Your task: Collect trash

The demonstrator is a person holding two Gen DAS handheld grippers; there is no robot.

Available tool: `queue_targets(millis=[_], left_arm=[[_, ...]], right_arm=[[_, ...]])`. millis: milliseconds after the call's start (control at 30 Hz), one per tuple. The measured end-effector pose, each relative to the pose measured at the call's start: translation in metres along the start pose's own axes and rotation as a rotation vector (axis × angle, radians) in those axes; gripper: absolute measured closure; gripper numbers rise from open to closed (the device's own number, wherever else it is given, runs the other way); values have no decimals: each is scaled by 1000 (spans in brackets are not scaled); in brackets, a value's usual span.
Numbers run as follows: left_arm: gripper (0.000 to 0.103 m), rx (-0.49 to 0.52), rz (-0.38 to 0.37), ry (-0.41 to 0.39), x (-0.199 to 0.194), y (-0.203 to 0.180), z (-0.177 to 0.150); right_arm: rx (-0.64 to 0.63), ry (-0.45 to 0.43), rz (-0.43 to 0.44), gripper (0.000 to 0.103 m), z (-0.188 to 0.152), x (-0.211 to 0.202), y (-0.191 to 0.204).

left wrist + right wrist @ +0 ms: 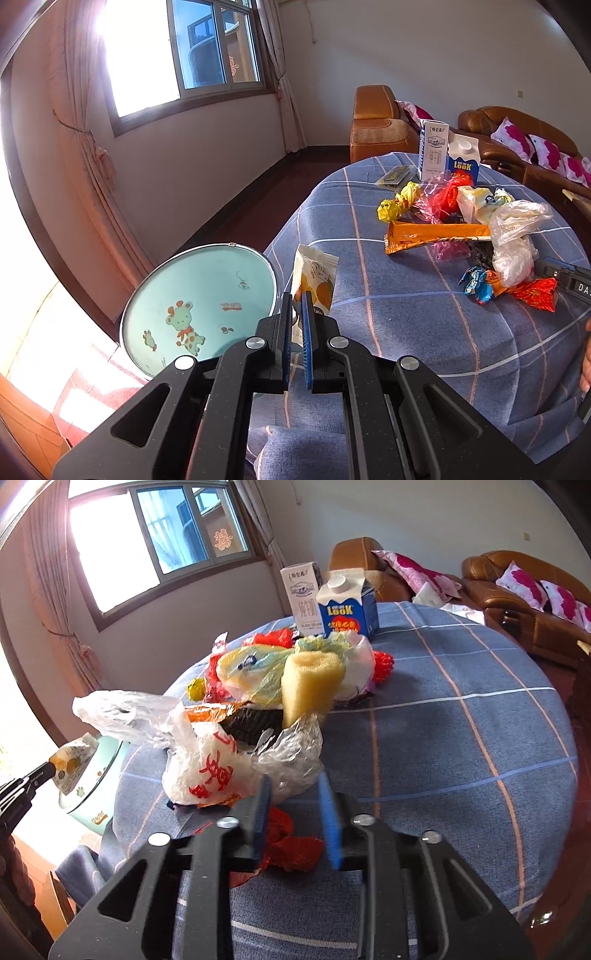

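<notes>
My left gripper (296, 314) pinches a white-and-orange snack packet (314, 280) beside the table's edge, above the mint cartoon bin (199, 306); my right gripper (295, 805) gapes over a red crumpled wrapper (291, 849) — blue checked tablecloth (461, 738).

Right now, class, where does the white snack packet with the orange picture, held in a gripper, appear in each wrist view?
Left wrist view: the white snack packet with the orange picture sits low centre, pinched in the left gripper, beside the round mint-green bin.
Right wrist view: the packet is at the far left edge, over the bin.
Shared landmark: the blue LOOK carton.
</notes>
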State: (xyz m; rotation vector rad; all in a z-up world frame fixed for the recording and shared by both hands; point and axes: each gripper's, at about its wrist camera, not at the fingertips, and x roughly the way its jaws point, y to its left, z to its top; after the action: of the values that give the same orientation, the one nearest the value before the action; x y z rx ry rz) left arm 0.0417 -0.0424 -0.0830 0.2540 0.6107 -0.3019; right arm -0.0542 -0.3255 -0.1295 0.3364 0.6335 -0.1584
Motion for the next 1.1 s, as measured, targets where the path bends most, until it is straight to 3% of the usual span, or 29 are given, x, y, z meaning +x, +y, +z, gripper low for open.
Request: queue_targets(millis=[167,267,300,333,500,600,733,1100], left_arm=[[98,1,8,0,1,1,0],[98,-1,13,0,1,3,-1],[98,-2,16,-1,1,4,0],[98,-4,18,-2,1,5,0],[98,-5,25,-7,0,6,0],[98,-5,25,-12,-2,7,1],[98,-9,29,-21,-6,8,3],[98,-13,88,-73,-24,22,14]], right_arm=[[-30,-1,-32,60,13,10,3],[-51,56,-30,60,16,26,4],[-66,67,-29,63,15,27,6],[-87,75,-29,73,14,28,9],[-143,82,-51,93,9,28,19],[-151,78,-53,96,8,28,20],[-155,48,-55,99,8,20,24],[-190,-135,-52,99,32,-41,48]])
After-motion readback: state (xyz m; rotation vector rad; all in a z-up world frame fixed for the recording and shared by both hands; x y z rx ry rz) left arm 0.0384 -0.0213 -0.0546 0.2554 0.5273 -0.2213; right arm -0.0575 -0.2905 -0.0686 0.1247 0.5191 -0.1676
